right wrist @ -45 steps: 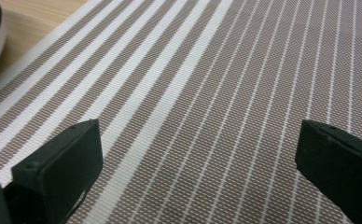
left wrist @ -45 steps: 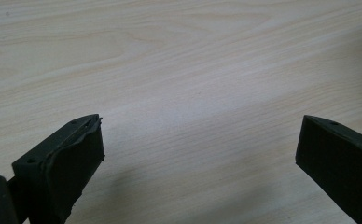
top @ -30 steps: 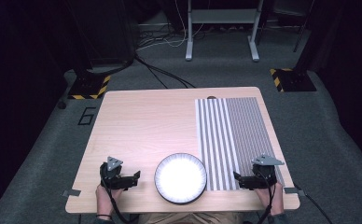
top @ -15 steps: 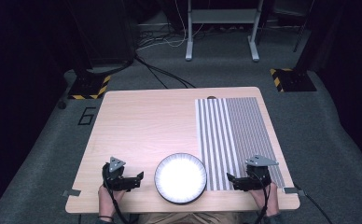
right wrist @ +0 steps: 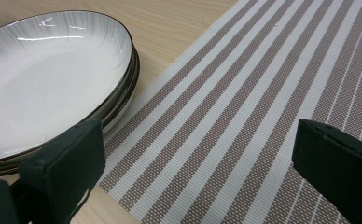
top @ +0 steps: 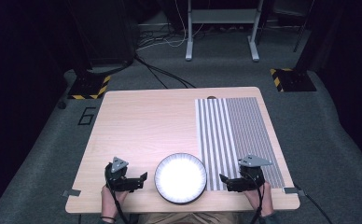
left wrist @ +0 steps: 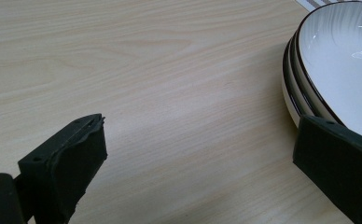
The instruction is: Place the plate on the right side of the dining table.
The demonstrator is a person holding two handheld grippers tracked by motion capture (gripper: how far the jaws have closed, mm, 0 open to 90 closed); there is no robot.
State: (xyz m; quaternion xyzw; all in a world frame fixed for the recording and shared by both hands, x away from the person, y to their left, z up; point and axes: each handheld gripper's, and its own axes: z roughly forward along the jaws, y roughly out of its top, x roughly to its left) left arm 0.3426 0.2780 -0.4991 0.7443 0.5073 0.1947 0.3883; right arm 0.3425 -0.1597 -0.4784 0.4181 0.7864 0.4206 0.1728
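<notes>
Stack of white shallow dark-rimmed plates (top: pixel 180 178), nothing in top one, at near edge of light wood table (top: pixel 146 121), touching grey-striped woven placemat (top: pixel 237 130). L gripper (top: pixel 142 179) and R gripper (top: pixel 224 181) flank it, both spread wide, holding nothing.

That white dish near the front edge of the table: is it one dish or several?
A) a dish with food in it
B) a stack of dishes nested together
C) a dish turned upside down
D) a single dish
B: in both gripper views the stack of dishes shows several dark-edged rims layered one under another, right way up and with nothing in the top one.
</notes>
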